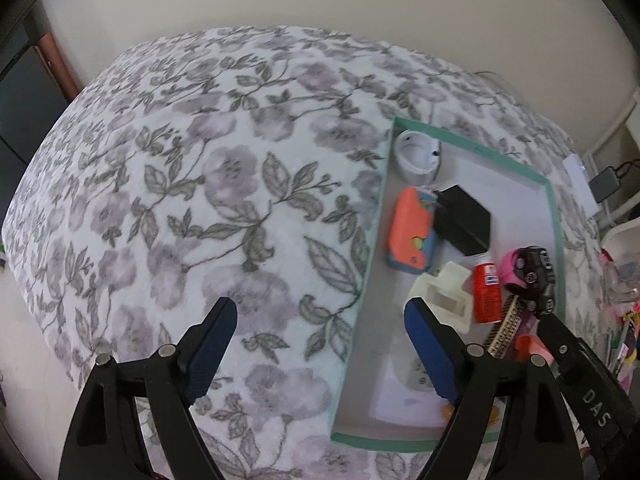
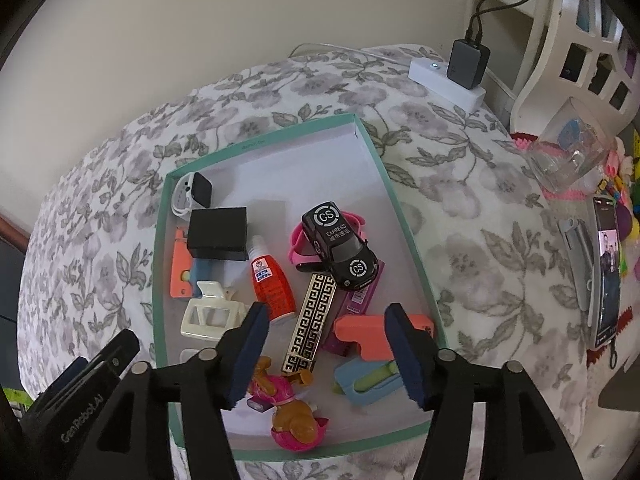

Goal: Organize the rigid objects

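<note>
A teal-rimmed white box (image 2: 400, 200) lies on a floral bedspread (image 1: 200, 200) and holds several small items. Among them are a black toy car (image 2: 340, 244), a red glue bottle (image 2: 272, 284), a black adapter (image 2: 218, 234), a cream hair clip (image 2: 208, 316), a gold-patterned bar (image 2: 312, 320) and a pink dog figure (image 2: 296, 420). My right gripper (image 2: 326, 316) hangs open above the box's near half, with nothing between its pads. My left gripper (image 1: 320, 312) is open too, straddling the box's left wall (image 1: 360, 300) and holding nothing.
A white power strip (image 2: 448, 80) with a plugged charger lies behind the box. To the right are a clear glass (image 2: 568, 152), a lit phone (image 2: 608, 272) and a white shelf (image 2: 580, 40). The wall runs close behind the bed.
</note>
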Motion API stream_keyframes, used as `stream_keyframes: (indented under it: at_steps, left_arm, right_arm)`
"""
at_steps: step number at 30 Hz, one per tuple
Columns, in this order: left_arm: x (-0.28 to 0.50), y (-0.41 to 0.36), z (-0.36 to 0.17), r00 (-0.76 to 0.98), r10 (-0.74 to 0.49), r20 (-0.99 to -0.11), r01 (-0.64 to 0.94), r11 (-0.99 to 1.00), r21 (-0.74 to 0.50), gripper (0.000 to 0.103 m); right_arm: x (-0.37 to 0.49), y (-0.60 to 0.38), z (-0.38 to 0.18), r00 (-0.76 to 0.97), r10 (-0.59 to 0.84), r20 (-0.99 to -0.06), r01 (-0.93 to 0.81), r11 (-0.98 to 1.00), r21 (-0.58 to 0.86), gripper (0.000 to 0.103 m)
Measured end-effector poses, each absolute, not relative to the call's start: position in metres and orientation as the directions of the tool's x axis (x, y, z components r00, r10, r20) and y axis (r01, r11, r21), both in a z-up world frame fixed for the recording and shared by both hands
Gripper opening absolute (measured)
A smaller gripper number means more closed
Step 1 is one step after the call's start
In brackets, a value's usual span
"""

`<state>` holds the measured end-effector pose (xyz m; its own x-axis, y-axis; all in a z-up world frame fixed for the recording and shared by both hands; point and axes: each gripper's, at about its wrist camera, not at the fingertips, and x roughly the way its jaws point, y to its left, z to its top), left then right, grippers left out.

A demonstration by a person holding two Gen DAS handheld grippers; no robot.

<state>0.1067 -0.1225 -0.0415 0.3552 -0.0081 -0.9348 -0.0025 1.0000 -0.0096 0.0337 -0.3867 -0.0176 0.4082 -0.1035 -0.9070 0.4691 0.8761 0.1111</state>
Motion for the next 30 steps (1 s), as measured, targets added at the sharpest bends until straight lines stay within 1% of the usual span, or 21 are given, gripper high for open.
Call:
stream_keyframes:
  at_steps: [4,8,13,15,17,20,30]
  left_arm:
    - [0.109,-0.119,-0.048,0.328,0.021,-0.944,-0.025,1.0,0.014,0.086]
    - [0.109,-0.116,-0.051,0.323,0.051,-0.945,-0.036,0.999,0.041,0.086]
    - [0.11,-0.116,-0.052,0.32,0.055,-0.946,-0.033,0.998,0.047,0.086]
    - [0.11,-0.116,-0.053,0.318,0.055,-0.947,-0.031,0.998,0.047,0.086]
    - [0.111,-0.116,-0.053,0.316,0.054,-0.947,-0.033,0.998,0.046,0.087]
    - [0.112,-0.114,-0.054,0.314,0.053,-0.948,-0.041,0.998,0.043,0.087]
    - [0.113,-0.113,-0.053,0.327,0.067,-0.943,-0.043,0.997,0.056,0.087]
  right_arm:
    - [0.034,-0.387,-0.02,0.401,-0.108,-0.91,0.466,0.879,0.1,0.072]
    - [0.034,-0.387,-0.021,0.401,-0.118,-0.908,0.464,0.881,0.091,0.083]
    - [0.034,-0.387,-0.023,0.399,-0.125,-0.908,0.466,0.881,0.083,0.09]
    - [0.034,-0.387,-0.024,0.397,-0.131,-0.909,0.467,0.881,0.077,0.098]
    - [0.034,-0.387,-0.025,0.397,-0.132,-0.908,0.467,0.881,0.076,0.101]
    - [0.034,-0.387,-0.025,0.398,-0.137,-0.907,0.466,0.882,0.071,0.103]
    - [0.034,-0.385,-0.025,0.394,-0.144,-0.907,0.455,0.889,0.056,0.103]
